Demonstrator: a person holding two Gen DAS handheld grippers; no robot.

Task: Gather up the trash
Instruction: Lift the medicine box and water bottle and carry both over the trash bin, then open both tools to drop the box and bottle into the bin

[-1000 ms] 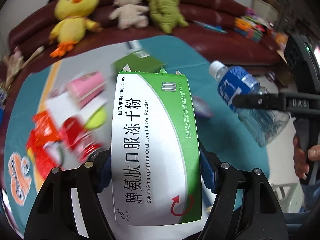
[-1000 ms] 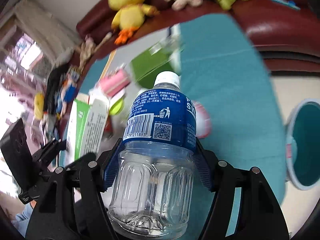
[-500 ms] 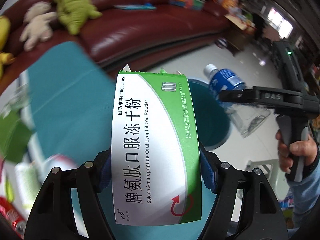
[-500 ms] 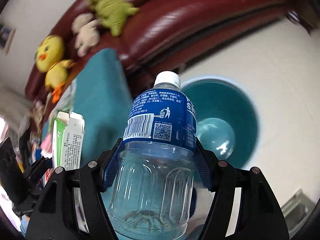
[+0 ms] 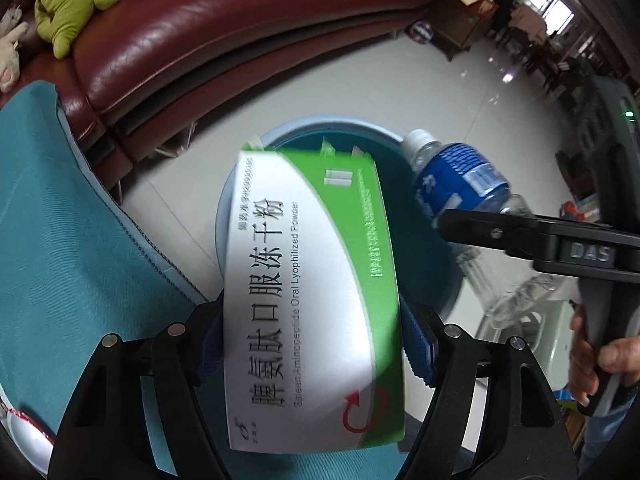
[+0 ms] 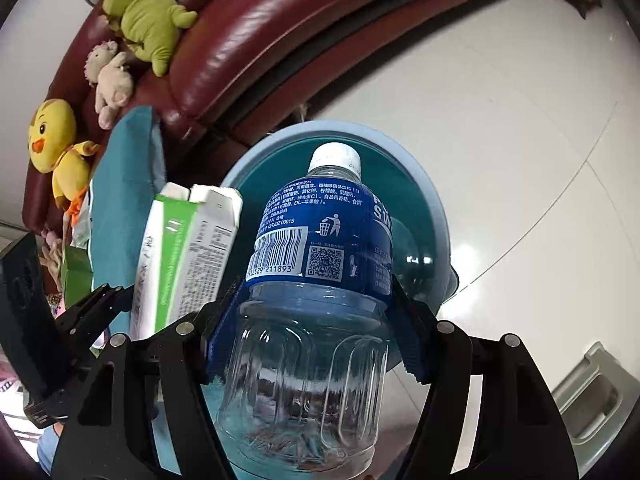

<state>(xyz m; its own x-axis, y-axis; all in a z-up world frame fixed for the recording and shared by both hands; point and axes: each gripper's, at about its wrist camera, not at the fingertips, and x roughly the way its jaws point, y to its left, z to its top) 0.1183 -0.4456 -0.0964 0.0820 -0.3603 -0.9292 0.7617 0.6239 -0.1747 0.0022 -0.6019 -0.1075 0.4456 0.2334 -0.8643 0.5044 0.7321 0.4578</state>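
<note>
A white-and-green medicine box [image 5: 312, 280] stands between the jaws of my left gripper [image 5: 316, 336], which are opening. The box is tilted and blurred, and the blue pads [image 5: 418, 344] no longer press on it. Under it stands a teal bin with a pale blue rim [image 5: 328, 122]. My right gripper [image 6: 308, 320] is shut on a clear plastic bottle [image 6: 320, 232] with a blue label and white cap, held neck-first over the same bin [image 6: 280, 136]. In the right wrist view the box [image 6: 188, 248] hangs just left of the bottle. The bottle [image 5: 460, 184] shows at the right of the left wrist view.
The teal-covered table [image 5: 60, 240] ends just left of the bin. A dark red leather sofa [image 5: 224, 28] with plush toys [image 6: 148, 20] curves behind it. White tiled floor [image 6: 500, 120] surrounds the bin. A grey plastic stool [image 6: 592, 392] stands at the lower right.
Both grippers swung from over the cluttered table to above the bin and tipped downward. The box has loosened and tilted between the left jaws. The bottle sits unchanged in the right grip.
</note>
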